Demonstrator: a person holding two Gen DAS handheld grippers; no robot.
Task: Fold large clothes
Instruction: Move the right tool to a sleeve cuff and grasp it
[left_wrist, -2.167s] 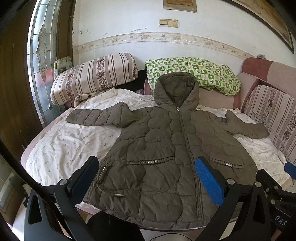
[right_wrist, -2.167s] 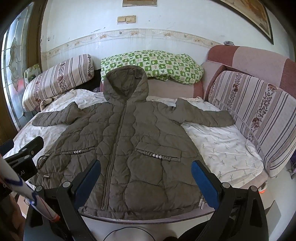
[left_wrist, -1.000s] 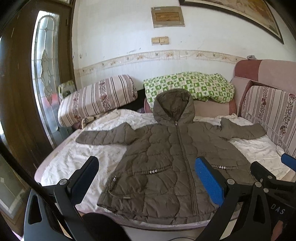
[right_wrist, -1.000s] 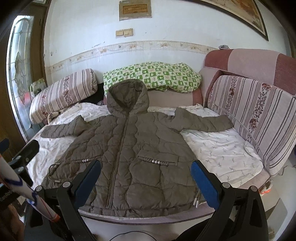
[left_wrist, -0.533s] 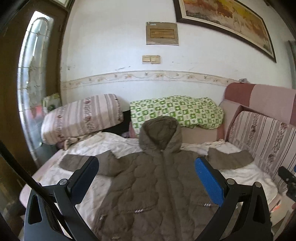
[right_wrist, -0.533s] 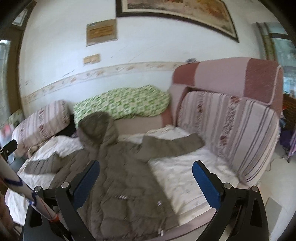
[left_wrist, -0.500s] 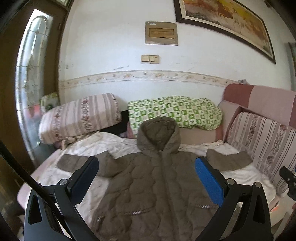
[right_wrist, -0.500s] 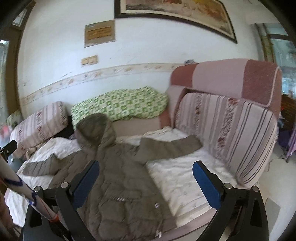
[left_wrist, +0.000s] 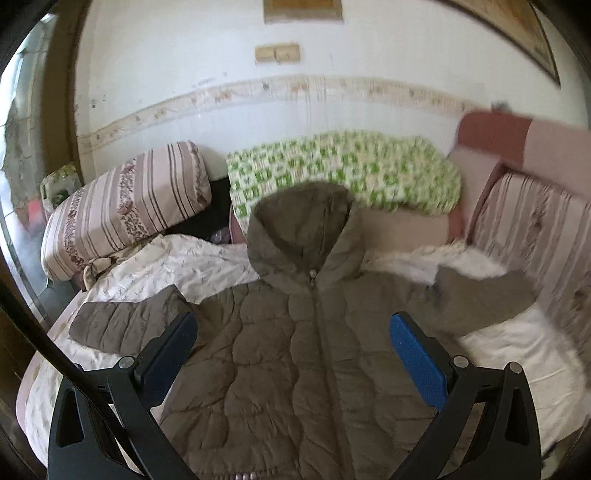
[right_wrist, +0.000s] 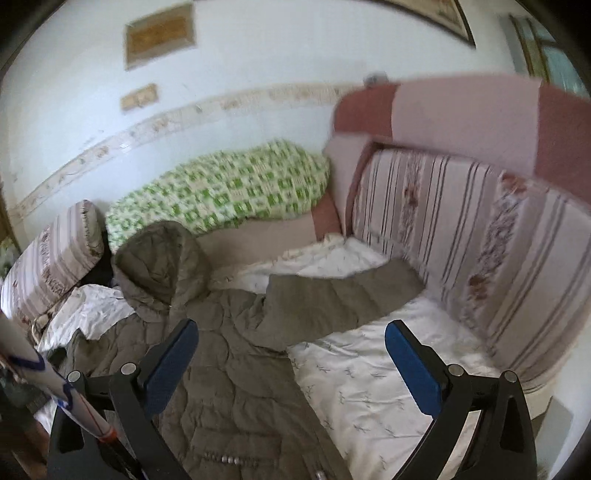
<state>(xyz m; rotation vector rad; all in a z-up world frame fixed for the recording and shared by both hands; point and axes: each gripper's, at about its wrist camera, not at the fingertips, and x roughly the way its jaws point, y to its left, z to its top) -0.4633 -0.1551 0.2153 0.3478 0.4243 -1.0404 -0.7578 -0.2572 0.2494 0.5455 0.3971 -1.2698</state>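
we hold our left gripper (left_wrist: 291, 347) with its jaws spread wide, blue pads facing each other across a broad gap, nothing between them and nothing touched. our right gripper (right_wrist: 291, 349) is just as wide apart and just as empty. both hang above the bed, clear of the cloth.

the quilted olive jacket (left_wrist: 295, 343) lies flat and face up on the white sheet (left_wrist: 509, 343), zipped, its hood (left_wrist: 301, 229) propped toward the wall and both sleeves stretched out sideways. from our left wrist we look straight down the zipper, the jacket's body centred between the pads. from our right wrist we look further to the side: the one sleeve (right_wrist: 343, 295) reaches toward the striped back cushion (right_wrist: 476, 236), its cuff just beside it, and bare sheet fills the space under the right pad.

behind the hood rests a green-and-white checked pillow (left_wrist: 343, 173), with a striped bolster (left_wrist: 122, 206) at the other end. a pale wall with a patterned border, a double switch plate (left_wrist: 277, 53) and framed pictures rises above. parts of both views are blurred.
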